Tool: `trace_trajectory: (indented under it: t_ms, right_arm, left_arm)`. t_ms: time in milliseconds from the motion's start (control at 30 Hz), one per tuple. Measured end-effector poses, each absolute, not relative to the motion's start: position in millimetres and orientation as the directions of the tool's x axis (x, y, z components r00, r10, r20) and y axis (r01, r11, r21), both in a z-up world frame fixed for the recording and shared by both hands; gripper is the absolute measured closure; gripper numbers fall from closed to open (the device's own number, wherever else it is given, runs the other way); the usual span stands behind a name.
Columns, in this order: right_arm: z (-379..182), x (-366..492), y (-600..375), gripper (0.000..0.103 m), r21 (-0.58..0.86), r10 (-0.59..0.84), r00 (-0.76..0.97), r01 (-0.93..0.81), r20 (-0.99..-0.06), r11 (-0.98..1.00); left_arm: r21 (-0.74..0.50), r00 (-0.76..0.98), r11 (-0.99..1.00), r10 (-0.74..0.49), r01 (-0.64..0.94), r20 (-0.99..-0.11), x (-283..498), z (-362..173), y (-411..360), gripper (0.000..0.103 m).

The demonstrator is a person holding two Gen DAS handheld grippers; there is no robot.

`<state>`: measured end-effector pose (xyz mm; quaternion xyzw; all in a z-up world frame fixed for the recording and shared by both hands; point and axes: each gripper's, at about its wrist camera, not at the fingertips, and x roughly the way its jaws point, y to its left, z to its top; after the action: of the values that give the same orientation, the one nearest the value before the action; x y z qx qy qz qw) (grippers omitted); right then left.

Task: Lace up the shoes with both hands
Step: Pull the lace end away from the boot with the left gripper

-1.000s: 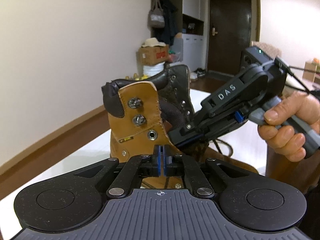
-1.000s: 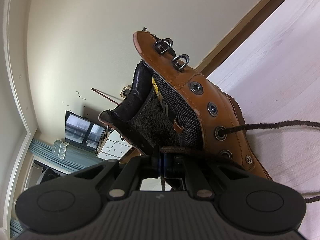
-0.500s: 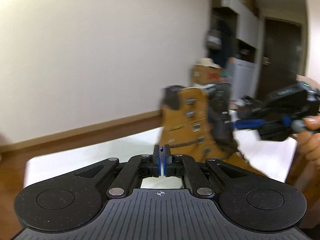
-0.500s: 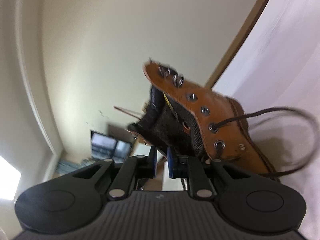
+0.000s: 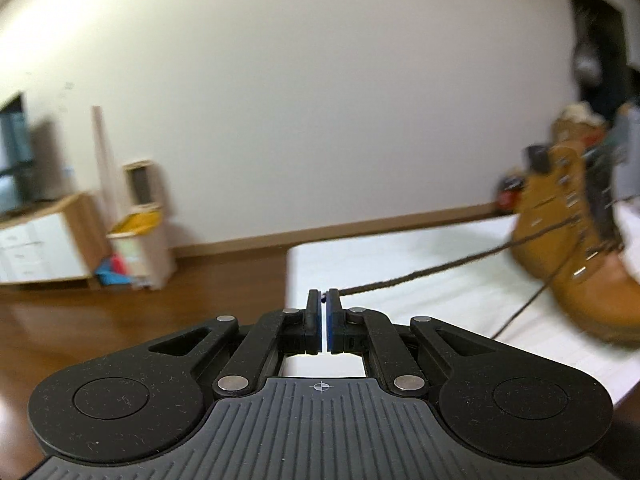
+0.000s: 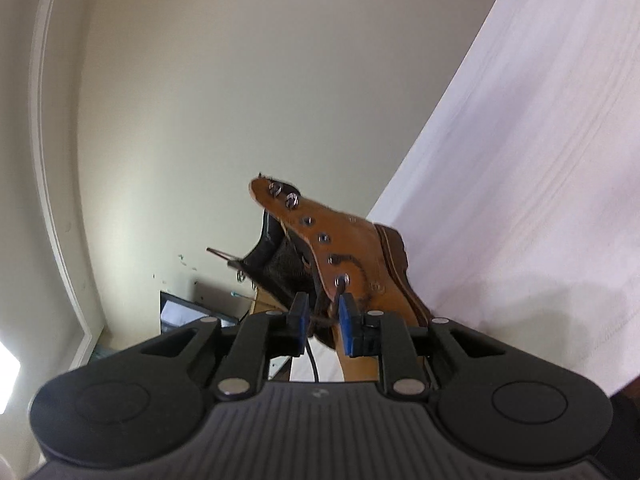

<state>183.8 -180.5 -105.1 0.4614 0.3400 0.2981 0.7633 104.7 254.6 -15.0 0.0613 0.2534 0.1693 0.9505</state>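
A white table (image 5: 400,264) is carrying a tan boot (image 5: 576,240), which is standing upright near its far right side in the left wrist view. A dark lace (image 5: 440,270) is running taut from the boot's eyelets to the left gripper (image 5: 323,300), whose fingers are clenching the lace end between the pads. In the right wrist view, the right gripper (image 6: 322,310) is sitting just at the front of the boot (image 6: 352,252); its fingers are standing apart and released, with a bit of lace (image 6: 320,320) lying loose between them. The left view is partly blurred.
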Motion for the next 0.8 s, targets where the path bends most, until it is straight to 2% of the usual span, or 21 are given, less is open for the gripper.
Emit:
trace_trajectory:
  t_ms: [100, 167, 300, 400, 700, 800]
  right_arm:
    - [-102.6, 185.1, -177.9, 0.082, 0.901, 0.781, 0.577, -0.168, -0.240, 0.400]
    - [-102.0, 188.3, -175.9, 0.082, 0.903, 0.795, 0.561, -0.179, -0.233, 0.391]
    - [-101.3, 193.9, -172.7, 0.082, 0.902, 0.812, 0.533, -0.190, -0.237, 0.388]
    - [-100.7, 196.9, -168.5, 0.082, 0.901, 0.821, 0.519, -0.195, -0.240, 0.387]
    - [-100.3, 214.1, -146.1, 0.082, 0.891, 0.848, 0.456, -0.213, -0.271, 0.400]
    - [-98.6, 220.9, -139.3, 0.082, 0.880, 0.846, 0.451, -0.228, -0.285, 0.417]
  left_arm:
    - [0.279, 0.761, 0.889, 0.455, -0.363, -0.462, 97.2, -19.1, 263.3, 0.101]
    - [0.275, 0.722, 0.875, 0.485, -0.399, -0.494, 93.8, -24.0, 274.2, 0.101]
    - [0.247, 0.717, 0.902, 0.432, -0.354, -0.548, 94.4, -32.6, 272.7, 0.100]
    - [0.246, 0.706, 0.913, 0.407, -0.324, -0.580, 92.9, -35.6, 273.4, 0.095]
    - [0.300, 0.652, 0.906, 0.423, -0.298, -0.630, 89.0, -58.6, 272.9, 0.093]
    - [0.241, 0.679, 0.932, 0.363, -0.271, -0.638, 92.3, -61.4, 269.4, 0.094]
